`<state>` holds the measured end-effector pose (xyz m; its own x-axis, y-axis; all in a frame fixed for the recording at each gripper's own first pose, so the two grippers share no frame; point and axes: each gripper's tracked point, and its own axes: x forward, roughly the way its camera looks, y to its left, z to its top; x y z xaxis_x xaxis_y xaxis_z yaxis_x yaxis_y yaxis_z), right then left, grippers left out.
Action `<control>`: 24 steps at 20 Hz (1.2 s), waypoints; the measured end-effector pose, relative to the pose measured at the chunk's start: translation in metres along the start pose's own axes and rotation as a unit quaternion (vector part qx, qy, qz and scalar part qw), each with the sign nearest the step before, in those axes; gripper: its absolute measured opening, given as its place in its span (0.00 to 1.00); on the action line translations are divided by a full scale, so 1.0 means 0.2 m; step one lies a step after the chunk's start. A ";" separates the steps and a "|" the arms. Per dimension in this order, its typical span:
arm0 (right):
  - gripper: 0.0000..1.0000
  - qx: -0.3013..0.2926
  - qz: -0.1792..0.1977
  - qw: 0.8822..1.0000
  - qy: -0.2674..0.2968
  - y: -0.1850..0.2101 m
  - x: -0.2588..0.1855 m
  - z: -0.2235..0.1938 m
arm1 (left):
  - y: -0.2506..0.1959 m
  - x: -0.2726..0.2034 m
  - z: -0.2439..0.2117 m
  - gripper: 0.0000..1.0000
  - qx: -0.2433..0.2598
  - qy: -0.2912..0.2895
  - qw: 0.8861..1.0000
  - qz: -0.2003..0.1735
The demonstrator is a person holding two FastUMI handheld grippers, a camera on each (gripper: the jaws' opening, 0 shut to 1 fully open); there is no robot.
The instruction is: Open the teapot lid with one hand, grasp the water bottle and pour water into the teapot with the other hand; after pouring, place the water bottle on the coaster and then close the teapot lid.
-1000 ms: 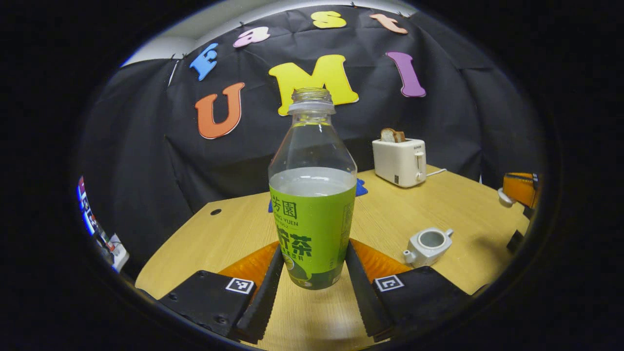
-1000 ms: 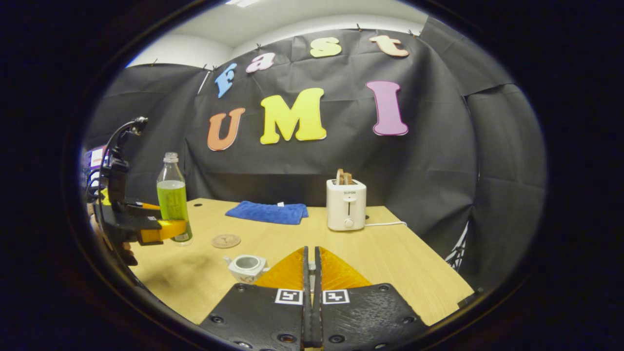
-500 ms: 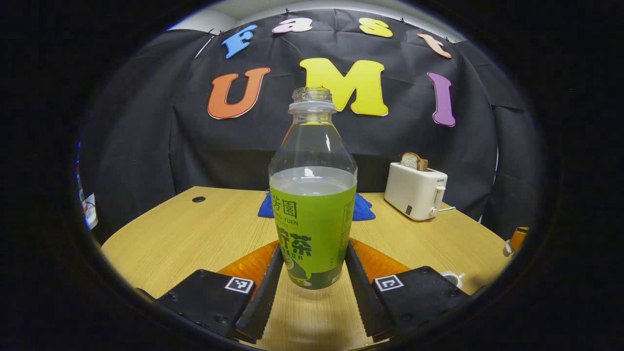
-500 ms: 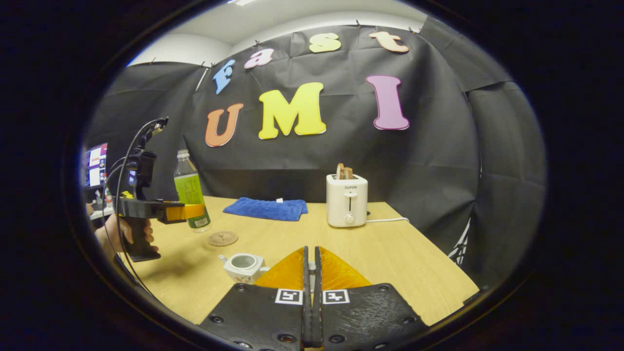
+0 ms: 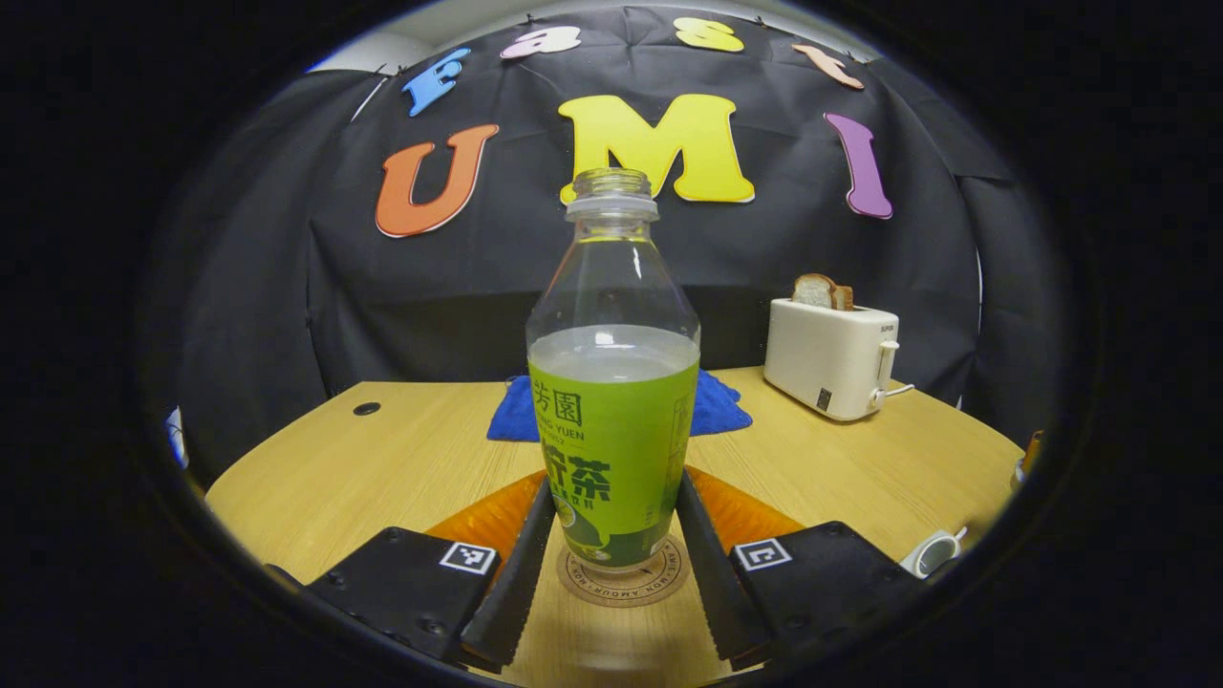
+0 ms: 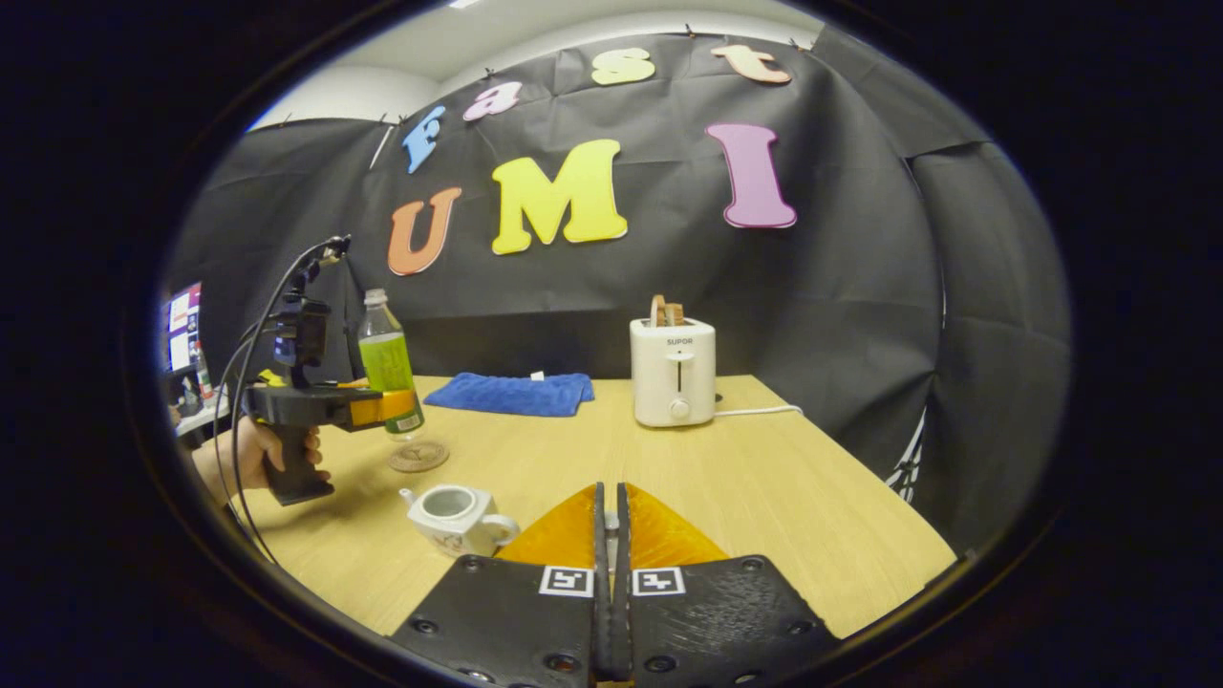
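My left gripper (image 5: 611, 549) clamped the water bottle (image 5: 612, 382) just above the coaster (image 5: 623, 580); next: lower, release. My right gripper (image 6: 611, 583) was closed, contents indiscernible, beside the lidless teapot (image 6: 449, 516).

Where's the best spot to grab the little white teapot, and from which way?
Probably the looped handle of the teapot, which sticks out toward the right tool in the right gripper view. Come in from that side, opposite the spout. The body is round and the top is open, so the handle looks easiest to pinch.
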<state>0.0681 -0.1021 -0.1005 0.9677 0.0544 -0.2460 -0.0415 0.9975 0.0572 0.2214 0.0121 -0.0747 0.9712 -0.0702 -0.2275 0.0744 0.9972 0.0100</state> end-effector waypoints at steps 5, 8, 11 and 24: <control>0.00 0.003 0.001 1.000 0.008 -0.01 0.03 -0.03 | -0.01 0.05 -0.08 0.76 -0.002 0.017 1.000 -0.004; 0.00 0.004 0.002 1.000 0.009 0.00 0.04 -0.04 | -0.02 0.06 -0.10 0.77 -0.001 0.023 1.000 -0.009; 0.00 0.004 0.002 1.000 0.010 0.00 0.04 -0.04 | -0.02 0.07 -0.11 0.78 -0.003 0.026 1.000 -0.009; 0.00 0.005 0.006 1.000 0.005 0.03 0.02 -0.02 | -0.02 -0.01 -0.19 1.00 0.003 0.059 0.998 -0.016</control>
<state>0.0702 -0.0952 -0.1051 0.9647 0.0661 -0.2550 -0.0499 0.9963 0.0694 0.2106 0.0090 -0.1103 0.9352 -0.0984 -0.3402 0.1068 0.9943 0.0060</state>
